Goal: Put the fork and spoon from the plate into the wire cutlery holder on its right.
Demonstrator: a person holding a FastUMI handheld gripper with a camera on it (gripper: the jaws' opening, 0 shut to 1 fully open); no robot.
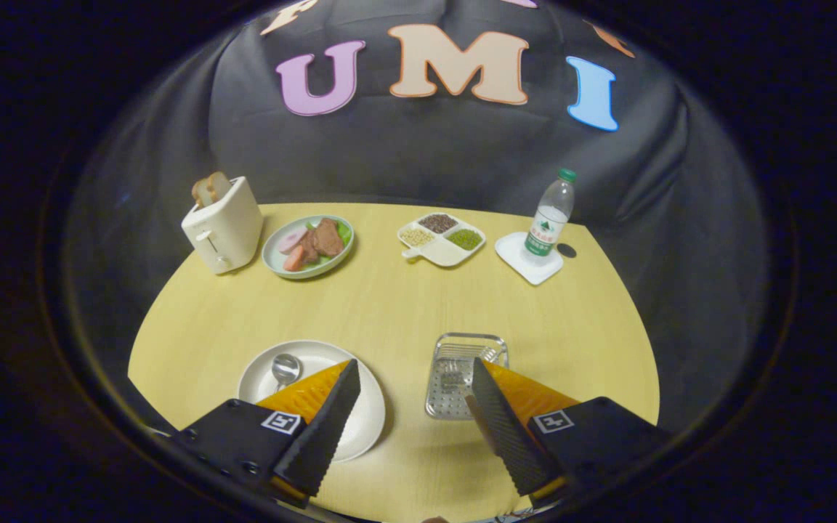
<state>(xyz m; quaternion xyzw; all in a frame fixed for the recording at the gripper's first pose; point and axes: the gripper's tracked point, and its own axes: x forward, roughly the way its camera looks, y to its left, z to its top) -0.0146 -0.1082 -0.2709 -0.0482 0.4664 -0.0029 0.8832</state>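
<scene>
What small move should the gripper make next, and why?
Probably swing toward the plate and lower over the spoon. The gripper is open and holds nothing, the spoon lies on the plate beside one finger, and a fork seems to lie in the holder already.

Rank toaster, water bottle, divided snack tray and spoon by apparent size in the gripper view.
1. toaster
2. divided snack tray and water bottle: look close, won't split them
3. spoon, partly hidden by a finger of the open gripper; it sits nearer the camera, so it looks inflated.
</scene>
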